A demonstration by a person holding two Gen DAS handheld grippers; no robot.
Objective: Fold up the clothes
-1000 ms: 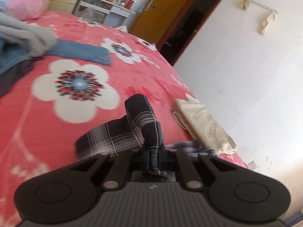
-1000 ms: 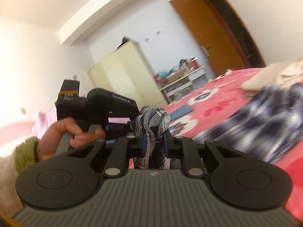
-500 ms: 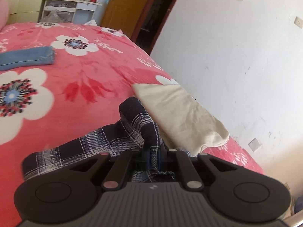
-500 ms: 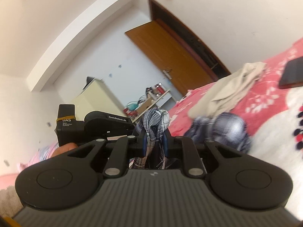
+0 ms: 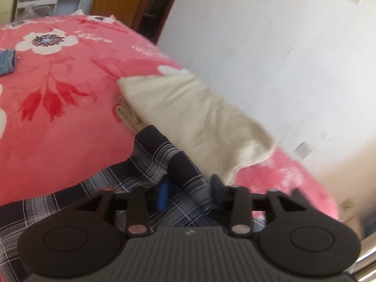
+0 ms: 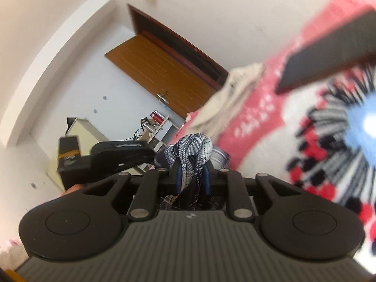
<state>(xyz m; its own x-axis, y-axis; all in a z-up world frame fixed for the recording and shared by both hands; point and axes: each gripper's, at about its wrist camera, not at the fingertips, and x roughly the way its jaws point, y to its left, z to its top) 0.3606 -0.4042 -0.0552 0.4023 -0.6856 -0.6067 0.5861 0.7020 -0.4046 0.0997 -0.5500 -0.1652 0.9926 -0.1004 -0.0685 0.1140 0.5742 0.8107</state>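
Observation:
A dark plaid garment lies across the red flowered bedspread, one end bunched up against a folded cream garment. My left gripper sits low over that end. Its jaws are opening, and the cloth lies between the blue pads with gaps at both sides. My right gripper points about level, and its jaws are opening slightly. The pads still pinch a twisted bunch of the plaid garment that sticks up between them.
Folded jeans lie at the far left of the bed. A white wall runs along the bed's right side, with a wooden door and a cluttered shelf beyond. A dark flat object rests on the bedspread. The left tool's black housing is beside my right gripper.
My left gripper has moved right and down toward the cream garment, and its jaws have parted from the plaid cloth. The right gripper has rolled and dropped closer to the bedspread, still holding its bunch.

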